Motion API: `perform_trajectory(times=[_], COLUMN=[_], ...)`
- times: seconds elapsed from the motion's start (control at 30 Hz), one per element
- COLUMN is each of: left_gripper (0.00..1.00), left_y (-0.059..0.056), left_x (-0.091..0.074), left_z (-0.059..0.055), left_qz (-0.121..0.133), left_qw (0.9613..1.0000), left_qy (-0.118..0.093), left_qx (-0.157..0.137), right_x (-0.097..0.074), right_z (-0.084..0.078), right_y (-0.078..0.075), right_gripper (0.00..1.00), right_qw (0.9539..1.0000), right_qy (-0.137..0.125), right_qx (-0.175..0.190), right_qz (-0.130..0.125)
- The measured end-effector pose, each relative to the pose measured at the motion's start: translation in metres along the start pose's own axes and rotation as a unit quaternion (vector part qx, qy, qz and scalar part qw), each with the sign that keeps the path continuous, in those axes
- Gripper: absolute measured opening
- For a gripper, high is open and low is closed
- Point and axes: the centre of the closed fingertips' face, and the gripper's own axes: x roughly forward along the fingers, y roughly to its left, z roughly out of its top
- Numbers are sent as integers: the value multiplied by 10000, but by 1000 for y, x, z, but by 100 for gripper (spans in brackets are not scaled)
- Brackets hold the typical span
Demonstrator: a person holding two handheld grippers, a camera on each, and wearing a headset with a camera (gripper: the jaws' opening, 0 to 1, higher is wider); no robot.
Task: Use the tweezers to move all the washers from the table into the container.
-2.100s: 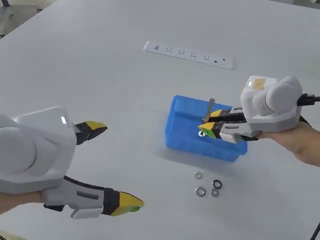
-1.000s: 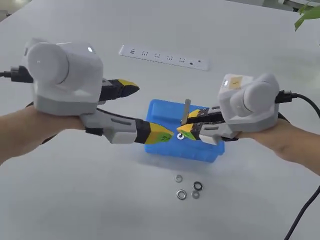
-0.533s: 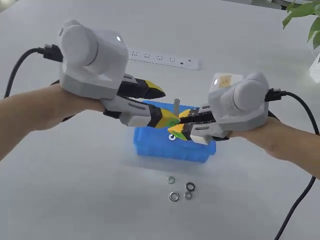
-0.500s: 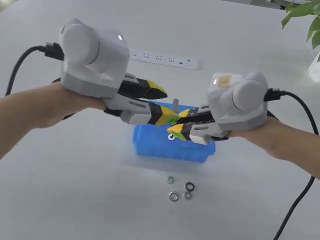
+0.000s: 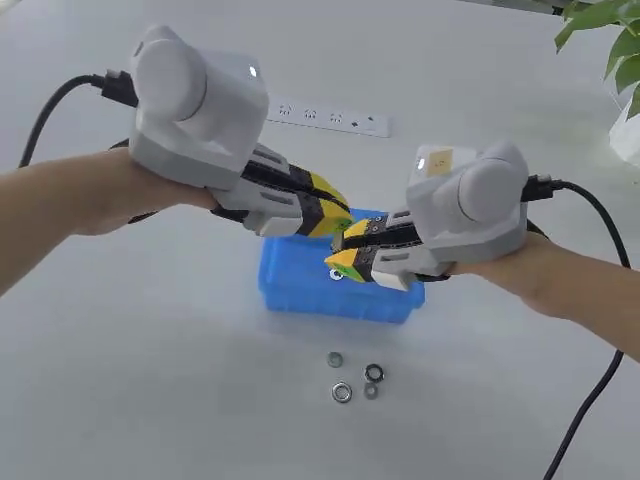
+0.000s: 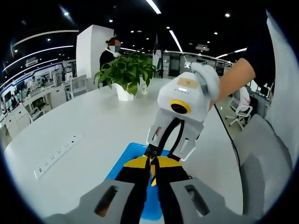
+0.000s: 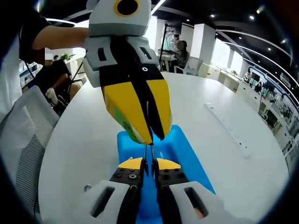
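Container (image 5: 300, 290), blue and open-topped, sits directly under both your tools on the pale table (image 5: 150, 400). Your left gripper (image 5: 338, 212) comes in above it, jaws drawn together on the upper end of the tweezers (image 7: 150, 156). Your right gripper (image 5: 345, 250) meets it nose to nose, tips almost touching the left's, and it's clamped on the same thin tweezers lower down. Just below the right gripper's tips, over the container, there's a small ring (image 5: 337, 273); whether the tweezers hold it, you can't tell. Four washers (image 5: 342, 393) lie clustered on the table, below both tools and just beside the container's near wall.
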Motion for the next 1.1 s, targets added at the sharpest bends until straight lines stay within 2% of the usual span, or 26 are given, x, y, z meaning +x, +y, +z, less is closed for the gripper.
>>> perform_trajectory(times=[0.23, 0.37, 0.4, 0.47, 0.77, 0.87, 1.1], left_gripper=[7, 5, 5, 5, 5, 5, 5], left_y=[-3, 4, 1, 2, -2, -1, 4], left_x=[1, 1, 3, 3, 1, -1, -12], left_z=[-3, -1, 0, 1, 4, 6, 13], left_qz=[-67, 153, 101, 147, 89, 139, 252], left_qw=[9993, 9970, 9973, 9956, 9944, 9936, 9913], left_qy=[93, 183, 161, 187, 262, 284, 379], left_qx=[361, 732, 704, 911, 1025, 1084, 1236], right_x=[2, 1, 1, 1, -2, -3, -8], right_z=[-2, -2, -2, -1, 3, 7, 7], right_y=[0, -3, -5, -8, -6, -6, -2], right_gripper=[10, 11, 11, 12, 13, 16, 22], right_qw=[10000, 10000, 10000, 10000, 9999, 9999, 9998], right_qy=[7, 7, -5, -9, -27, -74, -14], right_qx=[-27, -56, -62, -46, -48, 33, -45], right_qz=[36, 3, -42, -67, -116, -104, -171])
